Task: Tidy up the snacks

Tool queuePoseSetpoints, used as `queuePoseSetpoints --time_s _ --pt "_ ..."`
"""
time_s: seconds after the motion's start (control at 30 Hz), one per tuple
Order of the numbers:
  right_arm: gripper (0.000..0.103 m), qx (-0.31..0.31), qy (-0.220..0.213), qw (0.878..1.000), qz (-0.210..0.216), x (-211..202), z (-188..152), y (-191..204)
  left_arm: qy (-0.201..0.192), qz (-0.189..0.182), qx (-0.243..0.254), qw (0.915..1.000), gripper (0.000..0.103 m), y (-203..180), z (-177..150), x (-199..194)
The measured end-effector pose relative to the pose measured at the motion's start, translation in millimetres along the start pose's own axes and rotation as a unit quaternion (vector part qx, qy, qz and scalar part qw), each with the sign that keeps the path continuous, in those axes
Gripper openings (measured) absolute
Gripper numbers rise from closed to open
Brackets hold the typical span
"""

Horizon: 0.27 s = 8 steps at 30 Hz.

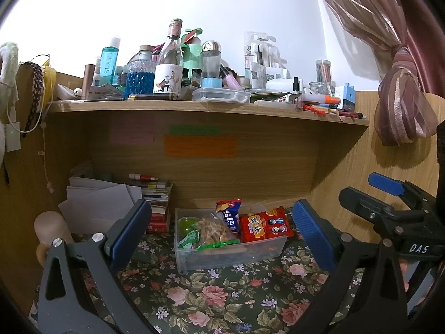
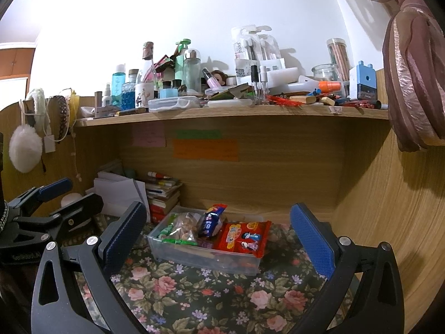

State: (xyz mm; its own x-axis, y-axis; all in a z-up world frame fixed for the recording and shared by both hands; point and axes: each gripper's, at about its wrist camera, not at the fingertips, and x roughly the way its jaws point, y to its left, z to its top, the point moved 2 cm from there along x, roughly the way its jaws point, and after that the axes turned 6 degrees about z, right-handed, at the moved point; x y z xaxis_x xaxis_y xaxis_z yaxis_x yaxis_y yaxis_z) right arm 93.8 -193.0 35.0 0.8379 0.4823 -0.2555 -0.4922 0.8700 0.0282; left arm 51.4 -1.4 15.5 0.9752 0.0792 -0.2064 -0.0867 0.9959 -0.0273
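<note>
A clear plastic bin (image 1: 230, 256) (image 2: 205, 258) stands on the floral tablecloth under the shelf. Inside lie a red snack bag (image 1: 265, 224) (image 2: 243, 236), a blue chip bag (image 1: 229, 213) (image 2: 211, 220), a clear bag of brown snacks (image 1: 212, 229) (image 2: 185, 226) and green packets (image 1: 189, 238) (image 2: 168, 229). My left gripper (image 1: 222, 233) is open, held back from the bin with nothing between its fingers. My right gripper (image 2: 219, 236) is open too, also short of the bin. In the left wrist view the right gripper (image 1: 372, 192) shows at the right edge.
A wooden shelf (image 1: 205, 107) (image 2: 230, 114) crowded with bottles and stationery overhangs the bin. Stacked books (image 1: 158, 203) (image 2: 164, 194) and white papers (image 1: 97, 200) sit at the back left. A wooden side wall (image 2: 389, 208) and a pink curtain (image 1: 400, 83) close the right.
</note>
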Motion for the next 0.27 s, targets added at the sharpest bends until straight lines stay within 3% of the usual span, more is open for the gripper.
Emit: queuePoseSetpoints --time_s 0.27 --pt "0.103 -0.001 0.006 1.0 0.004 4.3 -1.3 -1.3 0.0 -0.005 -0.002 1.0 0.103 3.4 0.0 1.0"
